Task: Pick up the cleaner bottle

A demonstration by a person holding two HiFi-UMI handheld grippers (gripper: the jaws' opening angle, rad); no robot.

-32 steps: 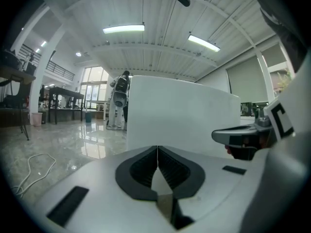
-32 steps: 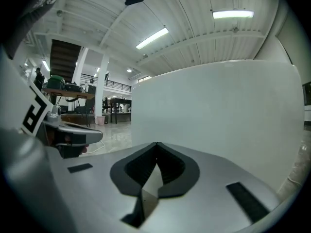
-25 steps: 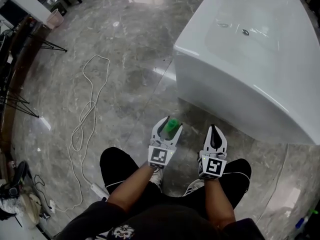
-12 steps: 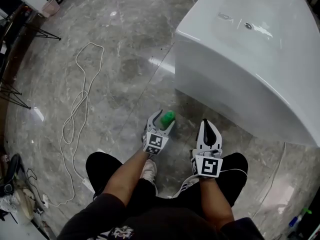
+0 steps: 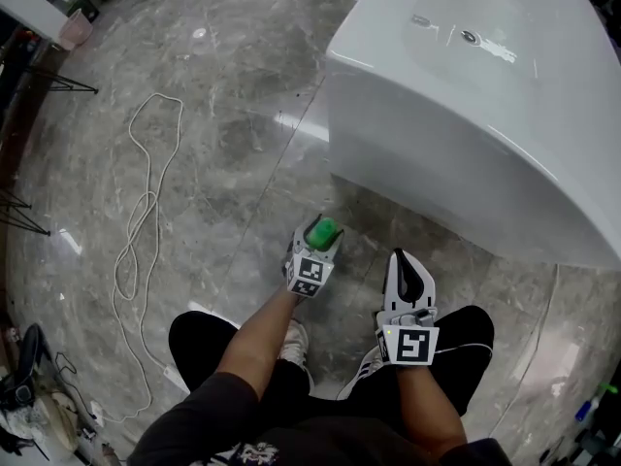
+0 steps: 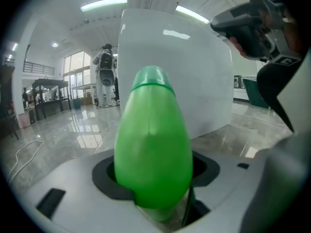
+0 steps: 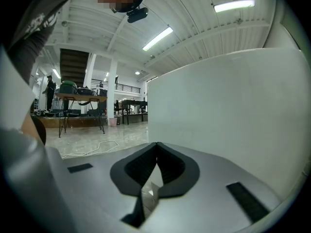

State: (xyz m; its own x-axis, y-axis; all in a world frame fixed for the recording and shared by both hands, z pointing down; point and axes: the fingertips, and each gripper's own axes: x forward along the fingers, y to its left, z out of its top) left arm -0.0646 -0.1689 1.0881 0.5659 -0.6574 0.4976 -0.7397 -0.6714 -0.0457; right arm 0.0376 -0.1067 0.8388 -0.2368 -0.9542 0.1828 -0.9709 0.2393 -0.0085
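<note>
The cleaner bottle (image 5: pixel 325 227) is bright green with a rounded top, low over the grey marble floor just in front of the person's knees. My left gripper (image 5: pixel 324 234) has it between its jaws, which have just been opening and now stand wide around it. In the left gripper view the bottle (image 6: pixel 153 140) fills the gap, and no pad is seen pressing on it. To the right, my right gripper (image 5: pixel 401 258) is shut with nothing in it. Its dark pads (image 7: pixel 146 166) meet at the tips, facing the tub's wall.
A large white bathtub (image 5: pixel 466 134) stands close ahead and to the right. A white cable (image 5: pixel 141 202) loops over the floor (image 5: pixel 233 134) at the left. The person's dark-trousered knees and white shoes (image 5: pixel 294 338) are right below the grippers. Clutter sits at the lower left corner.
My left gripper has sunk toward the floor with the green bottle between its jaws, and the jaws have spread wider. The right gripper has shifted a little.
</note>
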